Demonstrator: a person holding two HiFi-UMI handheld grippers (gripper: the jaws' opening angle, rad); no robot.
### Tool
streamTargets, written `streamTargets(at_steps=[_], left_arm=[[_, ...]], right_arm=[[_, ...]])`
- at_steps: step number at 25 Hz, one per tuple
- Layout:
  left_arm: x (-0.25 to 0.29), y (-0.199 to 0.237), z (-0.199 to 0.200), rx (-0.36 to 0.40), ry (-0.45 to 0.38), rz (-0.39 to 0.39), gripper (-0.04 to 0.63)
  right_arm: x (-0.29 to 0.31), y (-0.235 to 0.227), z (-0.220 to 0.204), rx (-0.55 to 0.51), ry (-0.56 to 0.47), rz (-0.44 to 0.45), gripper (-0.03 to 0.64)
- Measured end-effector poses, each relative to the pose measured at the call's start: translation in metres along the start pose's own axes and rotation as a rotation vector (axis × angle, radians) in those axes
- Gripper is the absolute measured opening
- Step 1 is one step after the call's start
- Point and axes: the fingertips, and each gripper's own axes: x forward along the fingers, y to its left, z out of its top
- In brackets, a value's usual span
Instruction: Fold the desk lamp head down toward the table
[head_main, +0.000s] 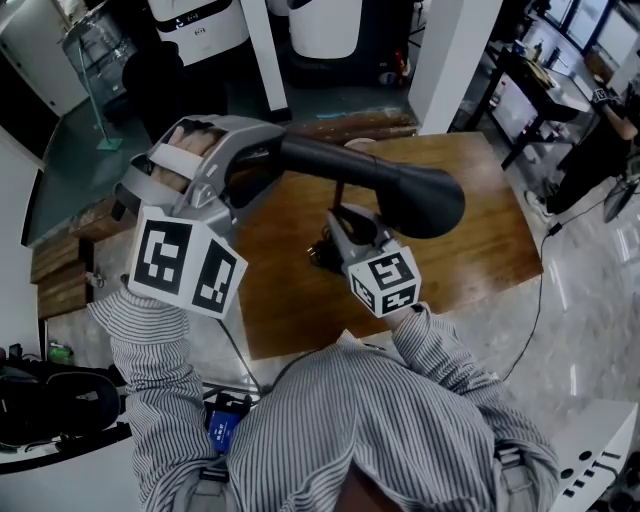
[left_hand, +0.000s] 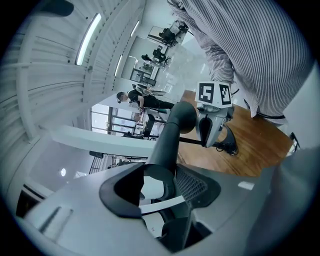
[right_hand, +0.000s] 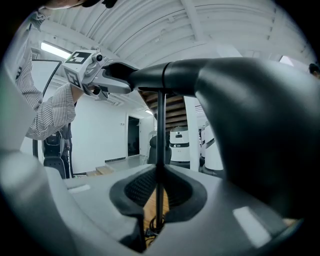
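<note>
On the left, the left gripper (head_main: 255, 162) (left_hand: 164, 186) is raised above the wooden table (head_main: 480, 250). Its jaws are clamped on the narrow rear end of the black lamp head (head_main: 400, 192) (left_hand: 176, 124). Its marker cube (head_main: 186, 264) faces the head camera. From that grip the lamp head runs roughly level to the right and widens into a rounded shade. The shade hangs over the middle of the table, well above the wood.

Below the head, a thin black stem (head_main: 340, 197) (right_hand: 160, 150) stands upright. In the right gripper view it meets the underside of the lamp head (right_hand: 240, 100). Just right of centre and nearer the person, the right gripper (head_main: 345, 222) (right_hand: 157, 200) sits low over the table. Its jaws are drawn in narrow around the stem, with the pads pressing it on both sides. The lamp's dark base (left_hand: 232, 148) rests on the wood beneath that gripper. At the far right, a black cable (head_main: 540, 300) trails off the table edge onto the pale floor.
</note>
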Motion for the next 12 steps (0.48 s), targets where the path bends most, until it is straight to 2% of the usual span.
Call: streamTargets(at_steps=[4, 12], left_arm=[[-0.0005, -0.0002, 0.0012, -0.004, -0.008, 0.006, 0.202], [-0.0044, 0.0079, 0.0012, -0.018, -0.021, 0.025, 0.184]], right_arm=[[-0.0015, 0.0005, -0.0001, -0.023, 0.000, -0.031, 0.041], [-0.0012, 0.0060, 0.0002, -0.059, 0.007, -0.176, 0.063]])
